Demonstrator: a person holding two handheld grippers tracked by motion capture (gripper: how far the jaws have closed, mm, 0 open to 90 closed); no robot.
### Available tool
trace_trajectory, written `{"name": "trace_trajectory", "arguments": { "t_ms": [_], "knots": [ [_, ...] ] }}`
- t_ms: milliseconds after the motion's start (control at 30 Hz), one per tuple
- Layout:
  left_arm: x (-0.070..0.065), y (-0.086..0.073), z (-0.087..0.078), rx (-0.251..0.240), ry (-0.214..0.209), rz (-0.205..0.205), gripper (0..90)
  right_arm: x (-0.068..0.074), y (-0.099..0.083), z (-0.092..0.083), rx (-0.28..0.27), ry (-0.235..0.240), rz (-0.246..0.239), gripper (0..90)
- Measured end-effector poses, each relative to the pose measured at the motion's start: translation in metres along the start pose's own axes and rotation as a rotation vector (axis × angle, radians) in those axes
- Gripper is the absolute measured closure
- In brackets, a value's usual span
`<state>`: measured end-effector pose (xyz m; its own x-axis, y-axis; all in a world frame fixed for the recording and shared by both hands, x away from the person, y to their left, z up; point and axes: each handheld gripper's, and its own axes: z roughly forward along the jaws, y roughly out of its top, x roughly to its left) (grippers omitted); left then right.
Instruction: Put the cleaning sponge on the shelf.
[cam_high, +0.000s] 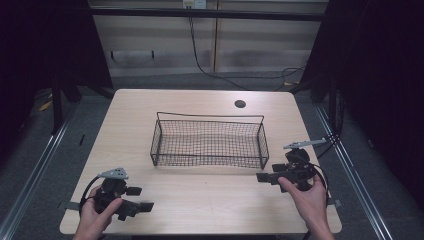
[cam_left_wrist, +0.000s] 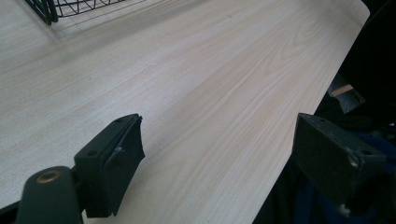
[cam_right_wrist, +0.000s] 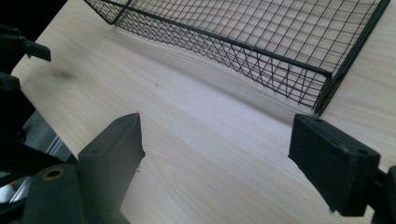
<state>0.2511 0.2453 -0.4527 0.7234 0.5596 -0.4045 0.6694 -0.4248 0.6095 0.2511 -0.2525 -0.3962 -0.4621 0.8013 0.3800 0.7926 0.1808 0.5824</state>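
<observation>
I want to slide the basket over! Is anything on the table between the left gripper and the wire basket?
No. In the high view, only bare table lies between the left gripper and the wire basket.

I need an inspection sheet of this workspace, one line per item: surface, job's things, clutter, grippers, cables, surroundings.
Surface: light wood table, round grommet hole near the far edge.
Job's things: black wire basket at the centre, nothing inside.
Clutter: nothing seen.
Grippers: left gripper at the near left, jaws open, holding nothing; right gripper beside the basket's near right corner, jaws open, holding nothing.
Cables: black cable runs down the back wall and along the floor.
Surroundings: dark curtains at both sides, pale wall panels behind.
</observation>
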Motion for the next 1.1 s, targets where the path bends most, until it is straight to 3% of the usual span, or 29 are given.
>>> {"name": "trace_trajectory", "arguments": {
  "t_ms": [300, 467, 733, 1100],
  "knots": [
    [0.000, 0.000, -0.001, 0.003, -0.004, 0.004, 16.3, -0.003, 0.016, 0.004, 0.133, 0.031, 0.041, 18.5],
    [0.000, 0.000, -0.002, -0.002, 0.000, 0.004, 16.3, -0.007, 0.025, 0.006, 0.205, 0.092, 0.073, 18.9],
    [0.001, 0.000, -0.002, -0.002, 0.002, 0.007, 16.3, -0.020, 0.030, 0.000, 0.243, 0.109, 0.102, 19.8],
    [0.000, 0.000, -0.001, -0.002, 0.002, -0.001, 16.3, -0.044, 0.036, -0.019, 0.278, 0.063, 0.140, 19.8]
  ]
}}
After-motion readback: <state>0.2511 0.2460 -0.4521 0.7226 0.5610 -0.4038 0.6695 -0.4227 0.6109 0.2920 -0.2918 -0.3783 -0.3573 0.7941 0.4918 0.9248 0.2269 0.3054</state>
